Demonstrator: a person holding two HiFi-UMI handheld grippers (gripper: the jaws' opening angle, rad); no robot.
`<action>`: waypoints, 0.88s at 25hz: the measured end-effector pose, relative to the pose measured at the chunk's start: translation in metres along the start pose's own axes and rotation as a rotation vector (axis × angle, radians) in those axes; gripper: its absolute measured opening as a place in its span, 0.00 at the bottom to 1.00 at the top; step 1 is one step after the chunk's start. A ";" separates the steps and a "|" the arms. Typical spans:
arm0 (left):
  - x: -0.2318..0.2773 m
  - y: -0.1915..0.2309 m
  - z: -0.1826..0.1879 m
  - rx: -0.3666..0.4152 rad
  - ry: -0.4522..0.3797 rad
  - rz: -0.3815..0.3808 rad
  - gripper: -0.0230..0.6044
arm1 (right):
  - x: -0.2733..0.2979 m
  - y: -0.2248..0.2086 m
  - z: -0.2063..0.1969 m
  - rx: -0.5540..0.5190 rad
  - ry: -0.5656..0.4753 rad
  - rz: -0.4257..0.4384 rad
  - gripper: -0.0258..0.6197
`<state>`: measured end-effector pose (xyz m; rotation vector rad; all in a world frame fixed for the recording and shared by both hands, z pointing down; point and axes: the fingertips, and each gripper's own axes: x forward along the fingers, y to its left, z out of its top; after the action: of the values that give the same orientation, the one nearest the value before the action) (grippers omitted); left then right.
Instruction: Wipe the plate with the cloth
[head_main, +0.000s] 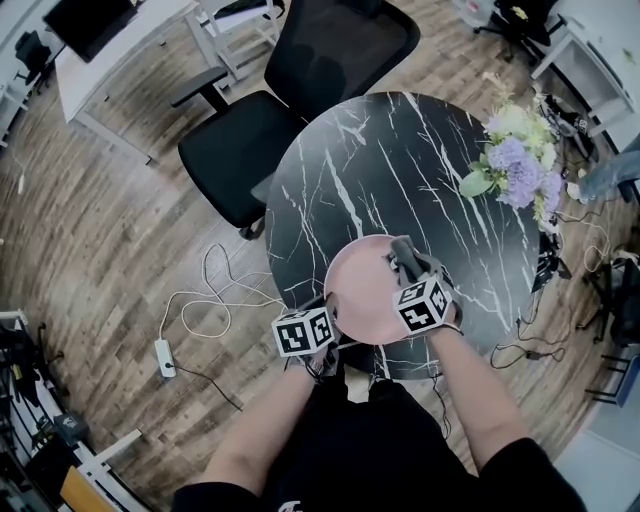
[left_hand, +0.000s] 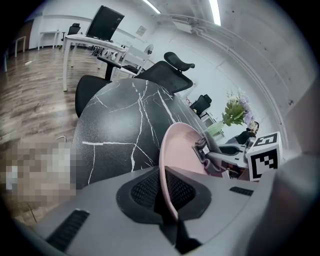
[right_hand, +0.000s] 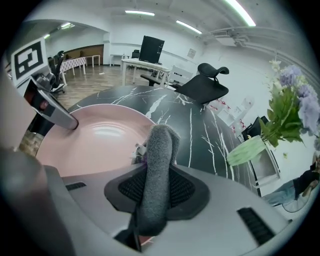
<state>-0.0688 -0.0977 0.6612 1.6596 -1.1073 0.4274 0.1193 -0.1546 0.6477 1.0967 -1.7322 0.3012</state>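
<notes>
Nearest, at the table's near edge: clamped with the left gripper (left_hand: 167, 195) onto the near-left rim of the pink plate (left_hand: 186, 150), with jaws closed tight on the thin edge. Pinched in the right gripper (right_hand: 155, 192), with pads pressed into it, a rolled grey cloth (right_hand: 159, 160), free end poking out over the plate's far-right part. Touching the pink face or just above it, cannot tell. Judged mid-wipe: bracing with the left, rubbing with the right, and no way to gauge how much of the face is done. Next, probably: press the cloth down flat and sweep across the centre toward the opposite rim, keeping the left clamp firm so as not to skid the plate off the edge. Underneath, a round black marble-look table (head_main: 400, 170) with white veins, and a bunch of lilac and white flowers (head_main: 520, 160) at its far right. Beyond, a black office chair (head_main: 300, 90) at the far side. Under it all, a wood-plank floor (head_main: 120, 240), with a white cable (head_main: 215, 290) and power strip (head_main: 165, 357) at left. Furthest back, white desks (head_main: 120, 50) and a monitor (head_main: 95, 20).
</notes>
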 end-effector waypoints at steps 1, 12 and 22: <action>0.000 0.000 0.001 0.002 -0.002 0.000 0.09 | -0.001 -0.002 0.000 0.004 -0.012 -0.013 0.21; 0.001 0.001 0.002 -0.016 -0.022 0.007 0.09 | -0.018 0.029 0.012 0.199 -0.099 0.177 0.21; 0.003 -0.003 -0.002 -0.035 -0.022 -0.020 0.09 | -0.025 0.117 0.025 0.273 -0.061 0.436 0.21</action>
<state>-0.0637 -0.0974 0.6627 1.6470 -1.1078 0.3758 0.0142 -0.0925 0.6482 0.9119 -2.0203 0.8011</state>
